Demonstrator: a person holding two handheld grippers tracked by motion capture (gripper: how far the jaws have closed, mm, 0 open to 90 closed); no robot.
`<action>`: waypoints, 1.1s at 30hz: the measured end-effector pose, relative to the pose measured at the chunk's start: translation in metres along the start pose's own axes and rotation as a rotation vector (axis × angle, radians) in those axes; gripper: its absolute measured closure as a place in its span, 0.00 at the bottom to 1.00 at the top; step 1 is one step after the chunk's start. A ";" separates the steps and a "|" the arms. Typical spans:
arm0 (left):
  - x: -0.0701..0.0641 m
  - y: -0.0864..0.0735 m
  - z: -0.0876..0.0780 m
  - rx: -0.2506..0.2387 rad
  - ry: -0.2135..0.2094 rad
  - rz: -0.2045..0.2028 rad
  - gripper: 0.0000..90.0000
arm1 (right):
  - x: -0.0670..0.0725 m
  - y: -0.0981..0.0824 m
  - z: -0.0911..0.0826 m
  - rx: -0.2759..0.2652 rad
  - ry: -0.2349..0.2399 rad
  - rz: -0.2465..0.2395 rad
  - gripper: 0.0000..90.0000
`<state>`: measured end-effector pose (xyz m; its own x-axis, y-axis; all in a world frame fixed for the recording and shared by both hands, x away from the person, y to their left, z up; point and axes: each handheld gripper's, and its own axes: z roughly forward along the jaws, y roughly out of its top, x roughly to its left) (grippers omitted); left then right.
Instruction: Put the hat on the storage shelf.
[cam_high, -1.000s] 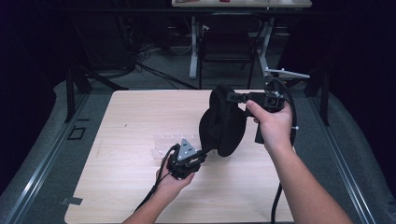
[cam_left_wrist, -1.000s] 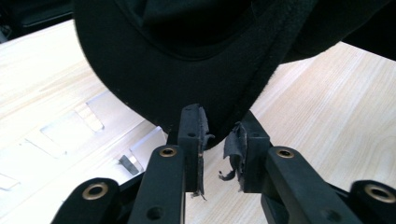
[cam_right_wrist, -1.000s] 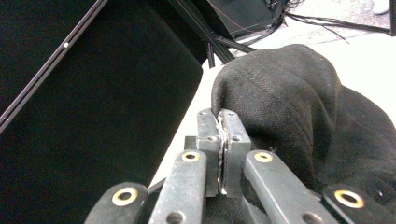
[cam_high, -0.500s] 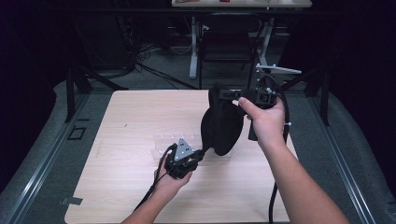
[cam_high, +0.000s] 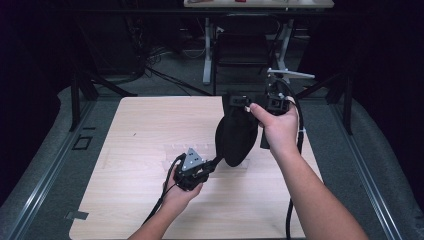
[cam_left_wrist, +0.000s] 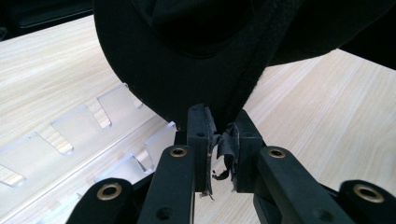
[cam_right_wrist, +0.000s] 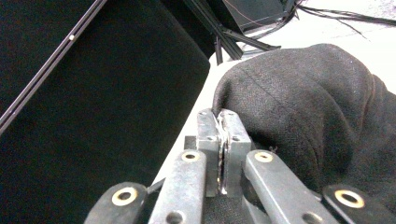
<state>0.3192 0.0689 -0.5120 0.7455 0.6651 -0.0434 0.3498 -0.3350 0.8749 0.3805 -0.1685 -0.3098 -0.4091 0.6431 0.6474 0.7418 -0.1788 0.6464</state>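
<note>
Already pinched shut on the black cloth pouch (cam_high: 236, 136), the left gripper (cam_left_wrist: 223, 135) and the right gripper (cam_right_wrist: 223, 122), both mid-frame, risked the thin hem slipping free under tension.

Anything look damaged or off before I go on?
Yes: the pad lining on the left tongs is torn, with frayed black shreds hanging between the jaws where they pinch the black hat by its brim. Nothing else stands out.
</note>
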 end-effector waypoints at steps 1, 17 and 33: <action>0.000 -0.001 0.000 0.000 0.000 -0.001 0.90 | 0.000 0.000 0.001 0.003 0.003 -0.003 0.98; -0.003 -0.004 0.000 -0.009 0.026 0.027 0.91 | -0.004 -0.002 -0.005 -0.003 0.059 0.009 0.94; 0.009 -0.029 0.003 0.023 0.034 -0.065 0.94 | -0.013 -0.004 -0.031 -0.046 0.045 0.002 0.94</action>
<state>0.3179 0.0825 -0.5394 0.7013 0.7079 -0.0833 0.4104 -0.3055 0.8592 0.3661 -0.1992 -0.3084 -0.4321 0.6088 0.6653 0.7179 -0.2143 0.6623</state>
